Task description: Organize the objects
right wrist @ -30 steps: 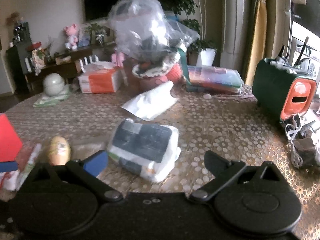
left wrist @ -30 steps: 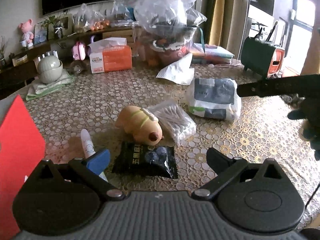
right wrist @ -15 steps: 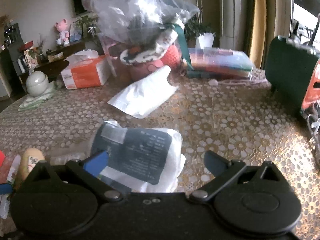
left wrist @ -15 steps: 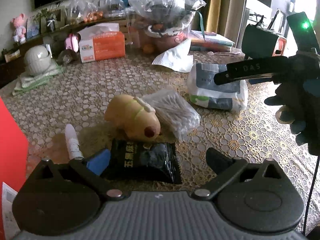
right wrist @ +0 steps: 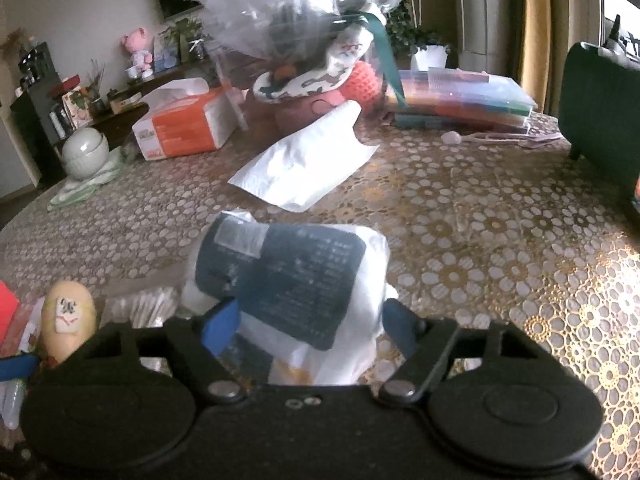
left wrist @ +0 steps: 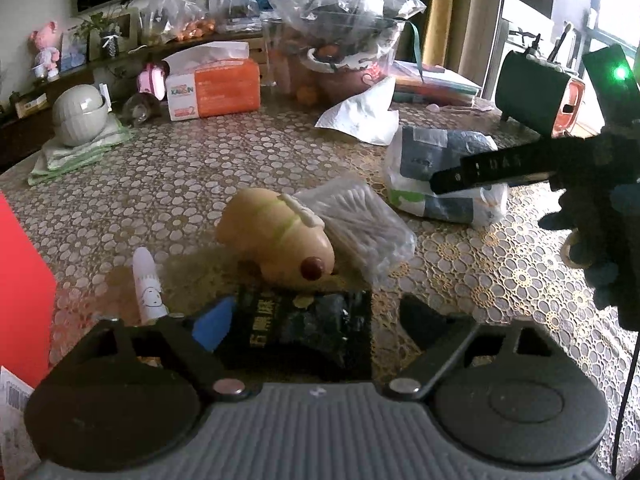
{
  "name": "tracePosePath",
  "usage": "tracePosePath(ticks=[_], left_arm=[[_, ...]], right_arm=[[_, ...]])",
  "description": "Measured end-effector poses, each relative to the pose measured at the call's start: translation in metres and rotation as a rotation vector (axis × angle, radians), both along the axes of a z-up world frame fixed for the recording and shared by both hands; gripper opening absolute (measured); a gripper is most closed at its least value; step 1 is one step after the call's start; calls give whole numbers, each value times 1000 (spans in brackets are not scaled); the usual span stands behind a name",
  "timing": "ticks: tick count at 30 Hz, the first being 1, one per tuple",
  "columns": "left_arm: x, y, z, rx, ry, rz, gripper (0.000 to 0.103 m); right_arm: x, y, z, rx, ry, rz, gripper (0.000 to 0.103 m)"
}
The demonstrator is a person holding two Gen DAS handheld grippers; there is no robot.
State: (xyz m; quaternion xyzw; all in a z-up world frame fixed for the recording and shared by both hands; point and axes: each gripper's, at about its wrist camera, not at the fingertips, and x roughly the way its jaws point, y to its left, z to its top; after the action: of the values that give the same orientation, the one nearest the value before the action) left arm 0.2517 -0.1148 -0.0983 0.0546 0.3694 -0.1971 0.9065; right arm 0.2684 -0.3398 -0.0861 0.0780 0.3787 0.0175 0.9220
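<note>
The left gripper sits low over the tabletop, which wears a lace-patterned cover. Its jaws have just been closing with a black snack packet between them; the blue pad on one side lies against the packet's edge, while the dark finger on the other side is clear of it, so the jaws are still apart and not clamped. Just beyond the packet lies a tan toy animal with a brown nose, touching a clear bag of cotton swabs. A white tube lies beside the packet, and a red box fills the near edge of the left wrist view.

The right gripper points down at a white plastic-wrapped package with a dark label. Its jaws have just been closing too, and the package is between them: both blue pads sit at the wrapping's sides, though I cannot tell whether they press on it. In the left wrist view the same package lies beyond the swabs, with the right gripper over it.

Farther back on the tabletop lie a loose white tissue, an orange tissue box, a large crumpled clear plastic bag over a pot, a stack of coloured folders, and a dark green case.
</note>
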Motion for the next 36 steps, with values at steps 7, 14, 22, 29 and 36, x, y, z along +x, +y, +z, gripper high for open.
tracePosePath(ticks=[7, 14, 22, 29, 36], left_arm=[[-5, 0, 4, 11, -16, -5, 69], [-11, 1, 10, 9, -16, -4, 60], [-25, 8, 18, -9, 2, -5, 38], [-37, 15, 20, -24, 9, -8, 33], [-48, 20, 22, -32, 11, -20, 33]], right_arm=[[-11, 7, 2, -47, -8, 12, 55], [-28, 9, 16, -58, -37, 12, 18], [-54, 17, 32, -38, -87, -4, 10], [-86, 23, 45, -36, -117, -12, 9], [-113, 27, 53, -14, -122, 0, 9]])
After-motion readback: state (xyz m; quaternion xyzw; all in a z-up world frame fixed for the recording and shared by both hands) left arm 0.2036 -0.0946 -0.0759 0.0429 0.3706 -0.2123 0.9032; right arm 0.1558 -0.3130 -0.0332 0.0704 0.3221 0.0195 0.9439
